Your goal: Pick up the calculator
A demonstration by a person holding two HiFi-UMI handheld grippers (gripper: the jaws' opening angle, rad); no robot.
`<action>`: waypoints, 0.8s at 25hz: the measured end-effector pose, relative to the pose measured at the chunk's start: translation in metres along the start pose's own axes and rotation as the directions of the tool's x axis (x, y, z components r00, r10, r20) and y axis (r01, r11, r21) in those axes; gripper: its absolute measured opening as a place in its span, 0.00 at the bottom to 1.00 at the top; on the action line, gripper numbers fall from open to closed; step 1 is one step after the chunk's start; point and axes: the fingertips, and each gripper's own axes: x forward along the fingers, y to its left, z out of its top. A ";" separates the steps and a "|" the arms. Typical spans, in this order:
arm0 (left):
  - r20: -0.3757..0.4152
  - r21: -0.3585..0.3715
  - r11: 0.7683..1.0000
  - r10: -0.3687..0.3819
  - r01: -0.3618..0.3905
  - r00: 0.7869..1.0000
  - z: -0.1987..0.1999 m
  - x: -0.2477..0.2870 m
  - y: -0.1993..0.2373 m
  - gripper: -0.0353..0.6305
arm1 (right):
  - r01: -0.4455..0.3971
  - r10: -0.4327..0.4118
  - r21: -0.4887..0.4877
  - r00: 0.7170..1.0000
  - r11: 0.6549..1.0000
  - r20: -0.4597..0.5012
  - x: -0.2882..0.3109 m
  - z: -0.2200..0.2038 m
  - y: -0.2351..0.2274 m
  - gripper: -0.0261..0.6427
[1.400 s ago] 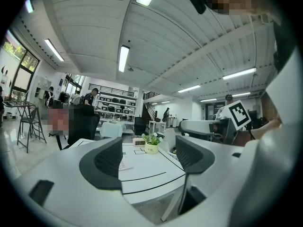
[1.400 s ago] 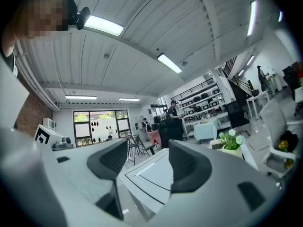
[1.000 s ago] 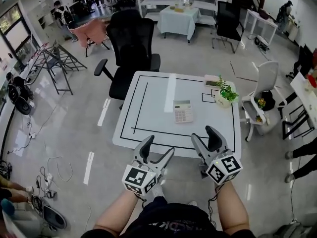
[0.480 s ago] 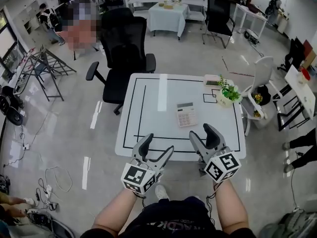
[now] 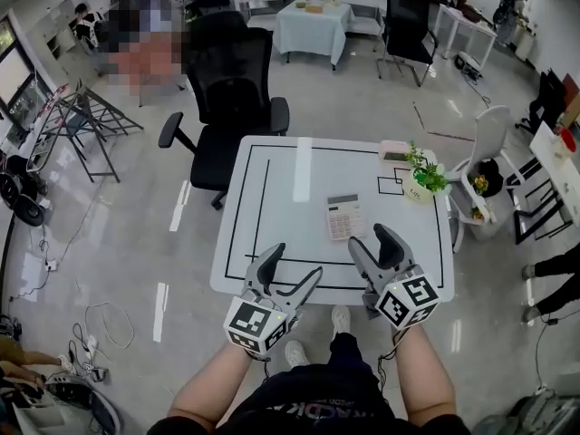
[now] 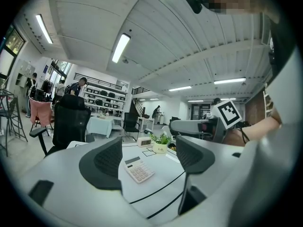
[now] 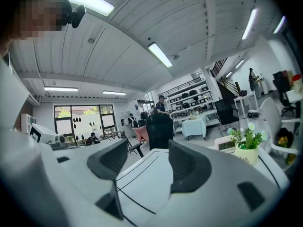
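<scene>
Item: calculator [image 5: 342, 217], flat on tabletop [image 5: 272, 207], 11 o'clock of right gripper [image 5: 370, 240]. It and left gripper [image 5: 295, 263] gape wide, empty. We fear jaws skidding, shoving it away.

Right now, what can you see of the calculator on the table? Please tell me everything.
The calculator is a pale rectangular slab, plastic by its look, with a greyish display strip at its far end and rows of light keys below it. It lies flat on the white table, right of centre. Nothing touches it.
</scene>
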 end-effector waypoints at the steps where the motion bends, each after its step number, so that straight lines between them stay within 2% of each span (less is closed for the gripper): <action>1: 0.000 -0.002 1.000 0.006 -0.006 1.000 0.000 0.005 0.001 0.57 | -0.005 0.005 0.003 1.000 1.000 -0.005 0.004 0.000 -0.005 0.42; 12: -0.025 -0.049 0.995 0.082 -0.083 0.996 -0.011 0.071 0.020 0.57 | -0.052 0.058 0.067 0.995 0.996 -0.082 0.049 -0.016 -0.081 0.42; 20: -0.058 -0.084 0.984 0.150 -0.154 0.987 -0.028 0.109 0.028 0.57 | -0.089 0.102 0.089 0.982 0.992 -0.156 0.078 -0.045 -0.133 0.42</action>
